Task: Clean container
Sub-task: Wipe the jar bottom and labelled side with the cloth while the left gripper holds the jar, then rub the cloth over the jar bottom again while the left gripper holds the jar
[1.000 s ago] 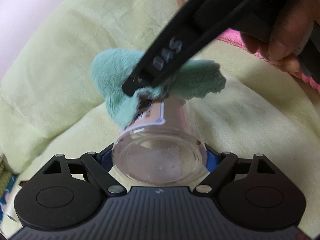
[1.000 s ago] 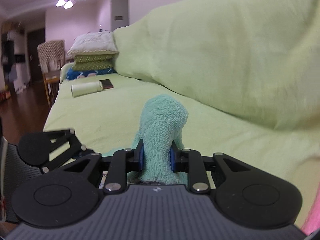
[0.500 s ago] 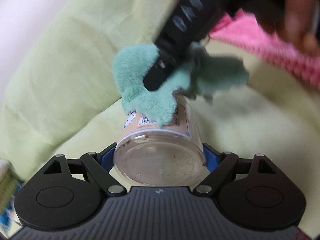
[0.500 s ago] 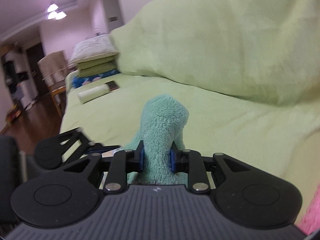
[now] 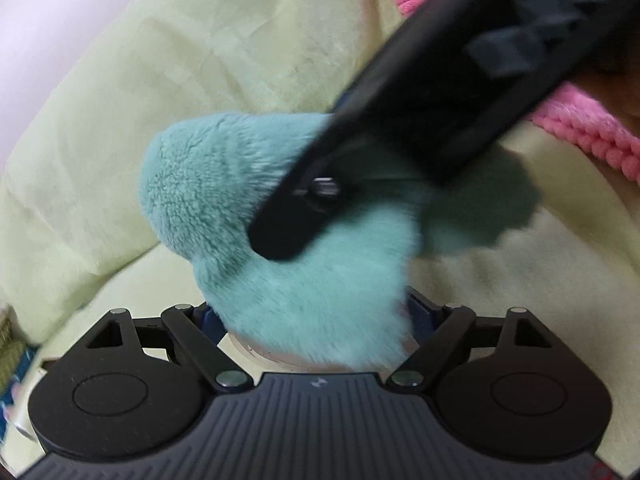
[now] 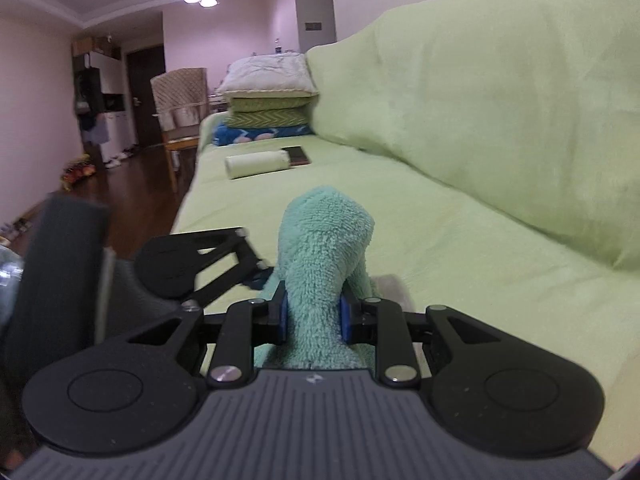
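Note:
In the left wrist view my left gripper holds the clear plastic container between its blue pads, and its jaws are closing on it. Only a strip of the container's bottom rim shows. A fluffy teal cloth covers the rest. One black finger of the right gripper comes in from the upper right and presses the cloth against the container. In the right wrist view my right gripper is shut on the bunched teal cloth. Part of the left gripper's black frame shows at the left.
A light green sofa cover lies behind and under everything. A pink knitted sleeve is at the upper right. Far along the seat lie a rolled cloth, a phone and stacked pillows. Dark wooden floor is to the left.
The right gripper has pushed the teal cloth down along the container toward the left camera. It now hides the label and the clear bottom that showed before.

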Demonstrator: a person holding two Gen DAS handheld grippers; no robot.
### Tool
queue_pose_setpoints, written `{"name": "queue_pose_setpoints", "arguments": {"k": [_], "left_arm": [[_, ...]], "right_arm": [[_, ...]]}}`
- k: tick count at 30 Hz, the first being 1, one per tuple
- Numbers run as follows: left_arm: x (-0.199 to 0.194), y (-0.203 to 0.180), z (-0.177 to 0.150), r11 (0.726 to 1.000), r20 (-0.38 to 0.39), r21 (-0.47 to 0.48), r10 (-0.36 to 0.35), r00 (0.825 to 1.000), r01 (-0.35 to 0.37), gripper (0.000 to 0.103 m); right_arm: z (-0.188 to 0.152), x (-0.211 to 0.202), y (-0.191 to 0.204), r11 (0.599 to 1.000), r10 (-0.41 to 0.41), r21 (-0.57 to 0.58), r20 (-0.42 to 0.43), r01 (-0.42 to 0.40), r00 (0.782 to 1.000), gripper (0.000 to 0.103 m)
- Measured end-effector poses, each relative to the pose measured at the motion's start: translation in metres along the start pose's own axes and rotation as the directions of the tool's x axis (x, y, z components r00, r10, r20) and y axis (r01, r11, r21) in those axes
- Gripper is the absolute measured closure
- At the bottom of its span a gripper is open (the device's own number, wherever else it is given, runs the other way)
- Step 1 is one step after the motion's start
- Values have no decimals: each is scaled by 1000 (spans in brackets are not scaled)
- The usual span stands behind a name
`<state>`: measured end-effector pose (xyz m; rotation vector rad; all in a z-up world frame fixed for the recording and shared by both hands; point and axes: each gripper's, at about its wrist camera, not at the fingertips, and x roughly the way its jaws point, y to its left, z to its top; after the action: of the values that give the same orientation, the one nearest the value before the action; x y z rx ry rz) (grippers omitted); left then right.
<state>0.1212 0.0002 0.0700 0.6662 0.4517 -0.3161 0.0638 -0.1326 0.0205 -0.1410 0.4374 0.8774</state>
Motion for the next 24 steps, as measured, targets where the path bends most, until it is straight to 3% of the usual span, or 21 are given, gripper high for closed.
{"name": "queue_pose_setpoints", "arguments": {"k": [8, 12, 14, 16, 18, 20, 21, 24], "left_arm": [[1, 1, -7, 1000, 11, 8, 3, 1000, -3, 18], [2, 5, -13, 1000, 11, -7, -6, 1000, 6, 18], [6, 14, -16, 996, -7, -75, -51, 999, 50, 18], [8, 32, -19, 971, -8, -203, -134, 991, 130, 16], [8, 52, -22, 923, 18, -328, -208, 978, 202, 16], [10, 63, -24, 887, 29, -395, -250, 968, 241, 17], [11, 64, -25, 884, 28, -398, -254, 967, 244, 17], [-16, 31, -40, 949, 15, -268, -169, 986, 167, 17]], "right_arm": [[-5, 6, -16, 982, -183, 61, 20, 181, 983, 82], [-12, 3, -38, 964, -160, 217, 17, 152, 987, 82], [-14, 2, -42, 958, -149, 249, 16, 140, 989, 82], [-16, 2, -46, 953, -145, 271, 14, 136, 989, 82], [-17, 1, -49, 947, -139, 294, 13, 129, 990, 82], [-18, 1, -51, 941, -136, 313, 8, 127, 991, 82], [-19, 0, -52, 939, -138, 319, 3, 129, 990, 82], [-16, -6, -50, 943, -144, 299, -20, 144, 989, 82]]}}
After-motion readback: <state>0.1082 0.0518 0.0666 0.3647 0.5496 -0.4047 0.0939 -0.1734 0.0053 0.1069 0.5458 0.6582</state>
